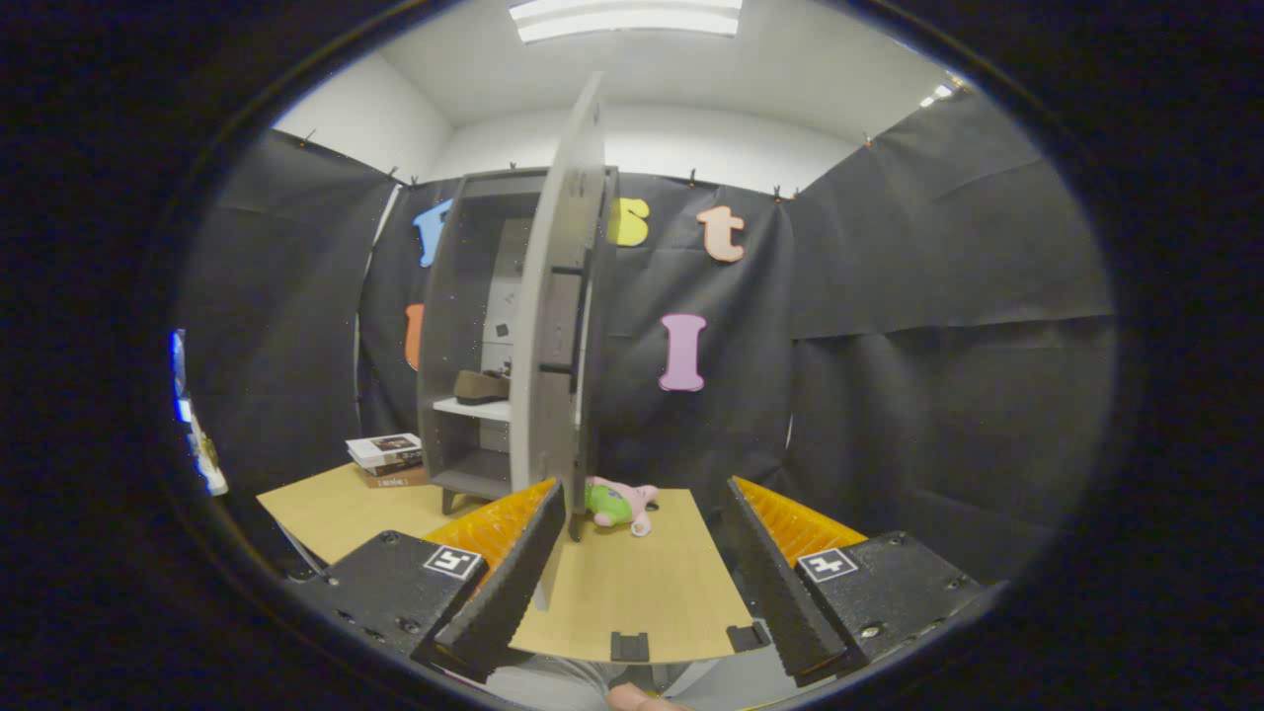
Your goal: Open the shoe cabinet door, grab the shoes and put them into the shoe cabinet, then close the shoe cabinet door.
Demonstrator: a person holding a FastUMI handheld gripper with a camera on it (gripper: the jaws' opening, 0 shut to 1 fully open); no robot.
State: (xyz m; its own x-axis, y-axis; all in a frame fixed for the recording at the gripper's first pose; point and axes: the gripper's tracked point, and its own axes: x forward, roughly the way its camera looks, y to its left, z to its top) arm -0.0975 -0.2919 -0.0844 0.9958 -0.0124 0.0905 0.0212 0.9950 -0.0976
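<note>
A tall grey shoe cabinet (464,326) stands on the wooden table (632,602), beyond my left finger. Its door (558,326) is swung open toward me, seen nearly edge-on, with a dark handle (578,316) on its right face. A brown shoe (481,386) rests on the white middle shelf inside. My gripper (647,553) is open with nothing between its fingers; the door's lower edge comes down just beside my left finger (513,563).
A stack of books (387,459) lies on the table left of the cabinet. A pink and green plush toy (617,504) lies just right of the door's foot, ahead of the fingers. Black cloth walls surround the table.
</note>
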